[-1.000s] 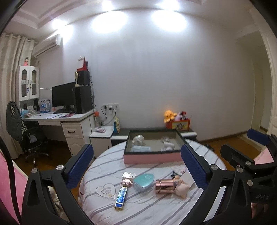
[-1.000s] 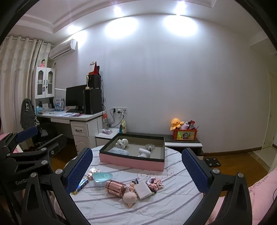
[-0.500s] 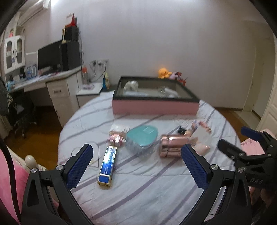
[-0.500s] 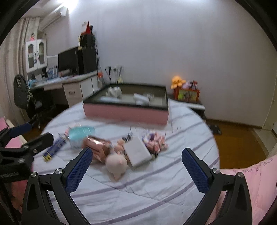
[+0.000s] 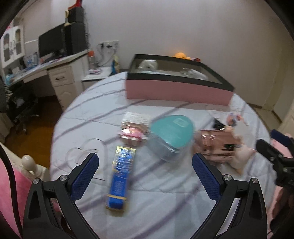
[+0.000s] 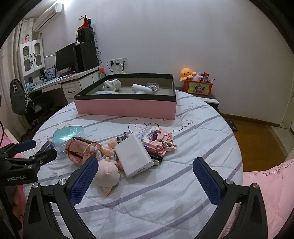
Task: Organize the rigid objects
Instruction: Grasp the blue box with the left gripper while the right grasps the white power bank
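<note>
Plain pale wall (image 6: 183, 36), lit from above, brightest at upper left. Air conditioner (image 6: 48, 15) mounted high on the left. White desk (image 6: 73, 82) with drawers against the wall — black monitor (image 6: 65, 58) and dark speakers (image 6: 86, 55) on it. White glass-door cabinet (image 6: 32, 57) further left; a chair (image 6: 20, 99) with dark clothing draped over it. Wall sockets (image 6: 118, 61) with plugged cables. Wooden floor (image 6: 257, 139). Low side table (image 6: 207, 96) at right carrying an orange plush (image 6: 187, 73).

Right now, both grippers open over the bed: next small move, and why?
Probably ease the left gripper down onto the blue box. It lies alone, nearly between the open fingers, while the right gripper faces a touching pile; the tray waits beyond.
</note>
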The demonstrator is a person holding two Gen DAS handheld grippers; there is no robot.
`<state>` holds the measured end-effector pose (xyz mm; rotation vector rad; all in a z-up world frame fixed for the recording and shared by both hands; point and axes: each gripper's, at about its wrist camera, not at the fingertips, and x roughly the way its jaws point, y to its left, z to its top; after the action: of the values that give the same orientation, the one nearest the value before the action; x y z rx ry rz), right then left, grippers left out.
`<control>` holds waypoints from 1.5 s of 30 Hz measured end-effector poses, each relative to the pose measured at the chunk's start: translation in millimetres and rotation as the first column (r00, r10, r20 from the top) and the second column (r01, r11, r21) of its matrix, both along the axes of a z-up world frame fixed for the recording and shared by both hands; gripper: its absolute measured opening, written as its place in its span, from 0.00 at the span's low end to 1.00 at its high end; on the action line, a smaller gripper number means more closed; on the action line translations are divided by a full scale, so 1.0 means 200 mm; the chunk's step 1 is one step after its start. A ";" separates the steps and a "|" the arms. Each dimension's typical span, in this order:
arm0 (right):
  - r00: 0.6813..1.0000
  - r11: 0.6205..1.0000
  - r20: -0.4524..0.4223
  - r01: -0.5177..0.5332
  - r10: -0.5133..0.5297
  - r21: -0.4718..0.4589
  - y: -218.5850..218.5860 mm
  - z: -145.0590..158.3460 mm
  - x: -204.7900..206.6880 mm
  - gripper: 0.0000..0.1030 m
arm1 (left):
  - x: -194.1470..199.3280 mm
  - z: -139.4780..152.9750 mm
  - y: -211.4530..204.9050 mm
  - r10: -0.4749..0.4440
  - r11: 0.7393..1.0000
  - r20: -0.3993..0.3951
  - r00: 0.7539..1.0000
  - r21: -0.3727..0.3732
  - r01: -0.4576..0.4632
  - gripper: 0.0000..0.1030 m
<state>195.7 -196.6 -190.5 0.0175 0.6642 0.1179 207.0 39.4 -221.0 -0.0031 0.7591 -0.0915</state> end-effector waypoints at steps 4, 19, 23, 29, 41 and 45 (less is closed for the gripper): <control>1.000 1.000 -0.005 -0.001 0.001 0.008 -0.01 0.00 0.02 1.00 | 0.03 -0.02 0.10 0.053 0.999 -0.022 0.998 0.002 -0.053 0.99; 0.999 1.000 -0.034 0.003 -0.002 0.022 -0.04 -0.05 0.10 1.00 | 0.04 -0.11 0.14 0.059 0.998 -0.040 0.997 0.024 -0.058 0.37; 0.999 0.999 -0.032 0.016 -0.015 0.031 -0.07 -0.04 0.10 1.00 | 0.02 -0.07 0.13 0.056 0.998 -0.015 0.998 -0.039 -0.057 0.20; 0.999 0.999 -0.040 0.016 -0.015 0.029 -0.09 -0.05 0.08 1.00 | 0.00 0.00 0.06 0.025 0.998 0.014 1.000 -0.061 -0.024 0.20; 0.992 0.998 -0.120 -0.045 0.041 -0.033 -0.03 -0.10 0.18 0.99 | -0.04 0.07 -0.05 -0.038 0.998 0.047 0.998 -0.053 0.041 0.20; 0.988 0.999 -0.143 -0.052 0.050 -0.011 -0.02 -0.10 0.22 0.93 | -0.05 0.07 -0.06 -0.047 0.998 0.037 0.998 -0.044 0.048 0.20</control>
<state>240.7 -201.4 -211.1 -0.0057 0.8085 0.1623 197.7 27.0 -206.8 -0.0258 0.7217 -0.1535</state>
